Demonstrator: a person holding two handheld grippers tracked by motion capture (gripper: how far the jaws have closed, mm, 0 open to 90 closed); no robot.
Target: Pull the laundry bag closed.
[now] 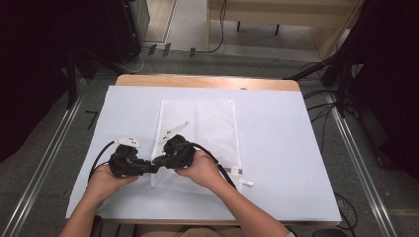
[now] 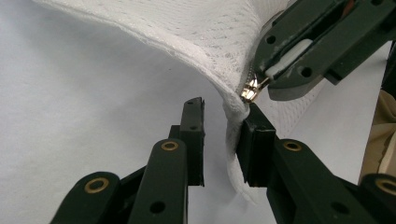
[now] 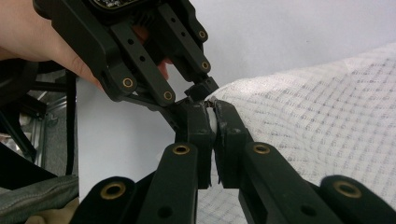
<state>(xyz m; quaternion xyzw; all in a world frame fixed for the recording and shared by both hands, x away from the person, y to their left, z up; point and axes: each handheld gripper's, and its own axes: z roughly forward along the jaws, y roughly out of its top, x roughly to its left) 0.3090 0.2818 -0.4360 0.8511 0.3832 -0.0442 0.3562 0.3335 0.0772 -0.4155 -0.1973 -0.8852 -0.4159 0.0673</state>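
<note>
text: none legible | labels: none | brands: none | numbers: none | signs: none

Mesh bag [image 1: 200,133] lies flat on sheet [image 1: 276,148] covering table [image 1: 207,81], its length running away from the person. Left gripper [image 1: 154,165] and right gripper [image 1: 159,159] meet tip to tip at bag's near left corner; bag extends ahead and to the right of them. Corner lifted off sheet. Zipper pull [image 2: 250,88] sits just above left gripper's tips, at right gripper's tips. Bag edge [image 2: 233,135] hangs between left gripper's pads [image 2: 192,140].
</note>
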